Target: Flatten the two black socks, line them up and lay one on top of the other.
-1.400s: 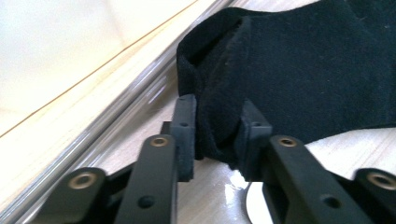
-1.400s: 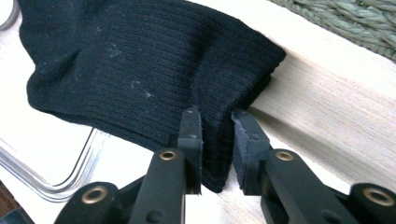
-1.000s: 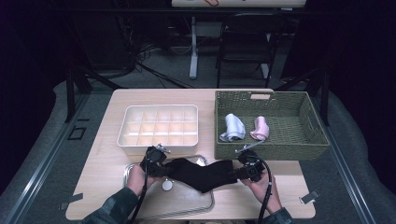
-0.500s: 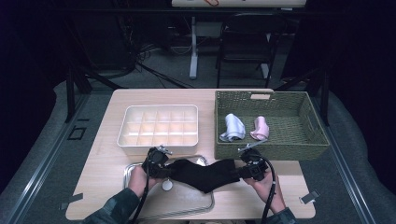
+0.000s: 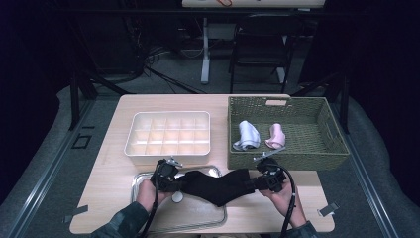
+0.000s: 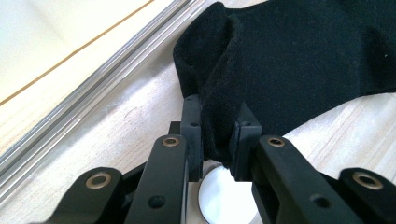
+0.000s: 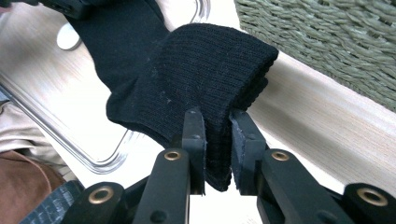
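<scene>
wood table (image 5: 119, 148) | black sock (image 5: 215, 184) stretched btwn left tool (image 5: 174, 184) & right tool (image 5: 256, 183)

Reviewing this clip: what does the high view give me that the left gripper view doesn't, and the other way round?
High view alone: the green woven basket holding a pale blue sock and a pink sock, the divided white box, and the right gripper clamping the black sock. Left gripper view alone: its pads pinching the sock's folded edge. Both: the black sock, the left gripper and the metal tray.
</scene>
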A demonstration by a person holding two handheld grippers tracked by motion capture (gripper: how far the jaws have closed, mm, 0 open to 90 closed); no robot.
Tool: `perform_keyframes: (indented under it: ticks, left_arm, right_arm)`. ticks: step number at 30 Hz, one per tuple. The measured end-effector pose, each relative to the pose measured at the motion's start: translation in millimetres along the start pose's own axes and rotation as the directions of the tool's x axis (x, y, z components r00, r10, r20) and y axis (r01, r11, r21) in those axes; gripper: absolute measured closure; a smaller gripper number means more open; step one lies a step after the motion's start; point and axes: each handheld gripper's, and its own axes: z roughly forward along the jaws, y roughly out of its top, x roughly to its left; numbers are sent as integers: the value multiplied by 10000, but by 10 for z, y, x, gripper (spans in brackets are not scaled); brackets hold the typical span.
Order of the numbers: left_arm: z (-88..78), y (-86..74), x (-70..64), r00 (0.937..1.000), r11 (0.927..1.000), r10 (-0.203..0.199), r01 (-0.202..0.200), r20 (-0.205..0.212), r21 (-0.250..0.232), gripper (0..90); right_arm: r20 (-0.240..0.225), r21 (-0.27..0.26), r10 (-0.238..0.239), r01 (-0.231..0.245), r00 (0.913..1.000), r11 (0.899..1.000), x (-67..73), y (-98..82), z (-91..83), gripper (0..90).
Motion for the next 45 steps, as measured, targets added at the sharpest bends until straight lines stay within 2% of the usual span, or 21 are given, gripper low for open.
perform_keyframes:
  ticks: [14,20,32,35,45]
  left_arm:
    - [51,17,-46,9999,10000,49,-49,106,-27,792]
    - [65,24,-80,9999,9999,78,-78,94,-71,792]
    - [71,44,-110,9998,9998,186,-185,95,-110,792]
    - [85,52,-121,9999,9998,84,-83,59,-184,794]
    - [107,80,-149,9996,9997,11,-3,296,-243,794]
  right_arm:
    - [-251,-324,-324,316,9992,9990,110,35,-174,786]
    - [-356,-631,-421,398,9985,9972,143,47,-239,786]
    - [-473,-696,-519,485,9975,9964,175,78,-239,786]
    - [-507,-692,-552,516,9972,9963,180,89,-242,786]
    - [-694,-823,-733,675,9949,9943,232,146,-244,786]
